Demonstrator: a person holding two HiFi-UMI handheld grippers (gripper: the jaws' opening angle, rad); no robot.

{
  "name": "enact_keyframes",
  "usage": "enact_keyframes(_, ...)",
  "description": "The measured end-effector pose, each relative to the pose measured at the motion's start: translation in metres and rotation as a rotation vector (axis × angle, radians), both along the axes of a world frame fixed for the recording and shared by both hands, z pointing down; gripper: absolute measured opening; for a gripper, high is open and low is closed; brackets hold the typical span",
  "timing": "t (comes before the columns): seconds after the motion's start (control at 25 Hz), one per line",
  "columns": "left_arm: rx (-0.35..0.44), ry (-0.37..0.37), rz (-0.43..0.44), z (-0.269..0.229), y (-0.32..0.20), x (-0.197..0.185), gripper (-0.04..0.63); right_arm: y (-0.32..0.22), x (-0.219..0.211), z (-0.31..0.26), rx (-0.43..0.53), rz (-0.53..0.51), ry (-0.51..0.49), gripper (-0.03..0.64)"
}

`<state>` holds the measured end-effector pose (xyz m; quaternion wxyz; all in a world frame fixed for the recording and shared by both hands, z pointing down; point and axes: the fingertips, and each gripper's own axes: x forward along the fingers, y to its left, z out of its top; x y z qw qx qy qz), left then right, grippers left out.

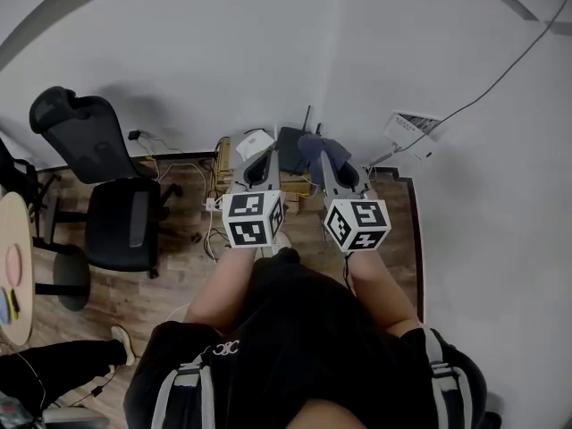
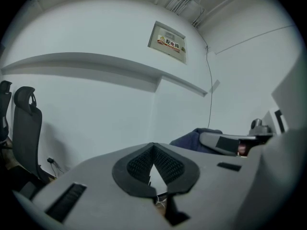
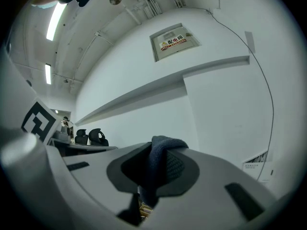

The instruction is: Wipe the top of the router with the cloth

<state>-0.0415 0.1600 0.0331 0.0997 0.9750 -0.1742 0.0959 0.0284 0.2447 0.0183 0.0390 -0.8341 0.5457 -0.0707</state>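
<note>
The black router [image 1: 290, 139] with an upright antenna stands on the floor by the wall, just beyond both grippers in the head view. My right gripper [image 1: 327, 155] is shut on a dark blue cloth [image 1: 315, 148], which hangs over the router's right side. In the right gripper view the cloth [image 3: 160, 159] is bunched between the dark pads [image 3: 180, 169] of that gripper [image 3: 154, 166]. My left gripper [image 1: 259, 157] sits to the router's left, its jaws shut with nothing between them [image 2: 153, 163]. From the left gripper view the cloth [image 2: 192, 138] and the right gripper [image 2: 230, 143] show at right.
A white device [image 1: 256, 141] lies left of the router, with cables [image 1: 213, 206] trailing on the wooden floor. A black office chair [image 1: 116, 213] stands at left, a round table [image 1: 13, 266] further left. A white wall box [image 1: 411, 132] hangs at right. White walls meet in a corner behind.
</note>
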Motion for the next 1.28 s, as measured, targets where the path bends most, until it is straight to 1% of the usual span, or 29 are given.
enact_keyframes(0.2,-0.006,-0.017,-0.006,-0.003,-0.055,0.059,-0.006,-0.056,0.058,0.001,-0.012,-0.022,-0.024,0.023)
enact_keyframes(0.32,-0.014,-0.014,-0.011,-0.003,-0.075,0.081,-0.006,-0.076,0.078,-0.001,-0.01,-0.051,-0.026,0.023)
enact_keyframes(0.48,-0.031,-0.031,-0.031,0.006,-0.103,0.111,-0.006,-0.106,0.112,0.005,-0.004,-0.101,-0.087,0.023)
enact_keyframes(0.56,-0.041,-0.046,-0.039,0.013,-0.119,0.123,-0.006,-0.123,0.128,0.011,-0.014,-0.112,-0.096,0.021)
enact_keyframes(0.76,-0.064,-0.088,-0.073,0.03,-0.15,0.139,-0.006,-0.158,0.151,0.027,-0.053,-0.153,-0.082,0.023)
enact_keyframes(0.84,-0.071,-0.103,-0.102,0.035,-0.16,0.141,-0.006,-0.169,0.157,0.033,-0.068,-0.178,-0.091,0.023)
enact_keyframes(0.96,-0.097,-0.121,-0.157,0.045,-0.171,0.141,-0.006,-0.18,0.166,0.047,-0.116,-0.222,-0.103,0.023)
enact_keyframes(1.16,-0.157,-0.112,-0.274,0.066,-0.188,0.141,-0.006,-0.2,0.185,0.073,-0.185,-0.349,-0.094,0.023)
enact_keyframes(1.28,-0.182,-0.138,-0.331,0.081,-0.187,0.144,-0.006,-0.211,0.194,0.093,-0.238,-0.442,-0.102,0.023)
